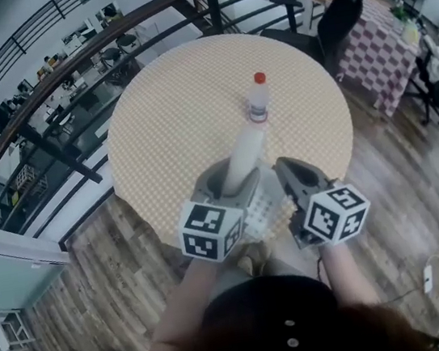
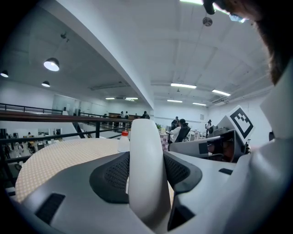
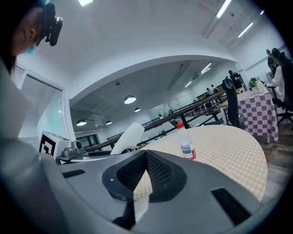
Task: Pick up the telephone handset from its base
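Observation:
The white telephone handset point(image 1: 247, 154) point(image 2: 145, 173) sticks out forward and upward from my left gripper point(image 1: 231, 179) point(image 2: 145, 157), whose black pads press on both its sides. In the right gripper view the handset point(image 3: 125, 137) rises at the left. A white base point(image 1: 267, 203) with a keypad lies on the table's near edge between the two grippers, partly hidden by them. My right gripper point(image 1: 288, 168) point(image 3: 145, 157) hovers to the right of the handset, its pads meeting at the tips with nothing between them.
A clear bottle with a red cap point(image 1: 257, 98) point(image 2: 123, 141) point(image 3: 186, 145) stands mid-table on the round checked tabletop point(image 1: 176, 103). A dark railing point(image 1: 66, 79) curves behind the table. A chequered table point(image 1: 381, 52) and a black chair point(image 1: 342, 13) stand at the right.

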